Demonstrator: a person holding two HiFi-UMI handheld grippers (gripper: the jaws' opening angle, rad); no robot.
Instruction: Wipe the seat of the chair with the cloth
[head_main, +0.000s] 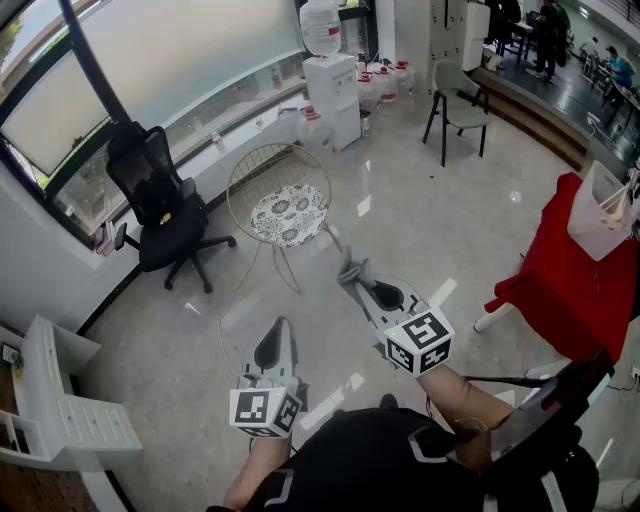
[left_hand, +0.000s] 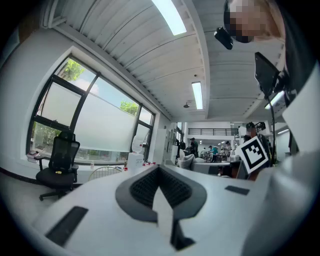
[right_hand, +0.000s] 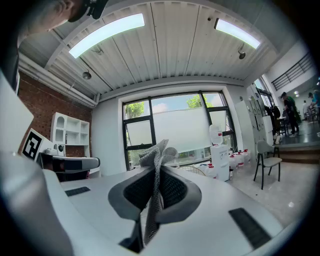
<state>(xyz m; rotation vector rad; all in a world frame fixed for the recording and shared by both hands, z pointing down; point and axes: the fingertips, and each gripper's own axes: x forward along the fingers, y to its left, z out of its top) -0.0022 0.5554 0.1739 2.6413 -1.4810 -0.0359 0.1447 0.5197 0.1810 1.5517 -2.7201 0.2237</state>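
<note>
A round wire chair with a patterned seat cushion (head_main: 288, 213) stands on the tiled floor ahead of me, and it shows small in the left gripper view as a wire chair (left_hand: 102, 172). My right gripper (head_main: 352, 281) is held in the air short of the chair, shut on a grey knitted cloth (right_hand: 157, 155). The cloth sticks out past the tips as a small tuft (head_main: 346, 266). Lower and to the left, my left gripper (head_main: 281, 324) is raised too, with its jaws pressed together and nothing between them (left_hand: 159, 169). Neither gripper touches the chair.
A black office chair (head_main: 160, 200) stands left of the wire chair by the window. A water dispenser (head_main: 333, 95) and bottles stand behind it, with a grey chair (head_main: 458, 105) farther back. A red-draped table (head_main: 580, 270) is at right and a white shelf unit (head_main: 60, 410) at lower left.
</note>
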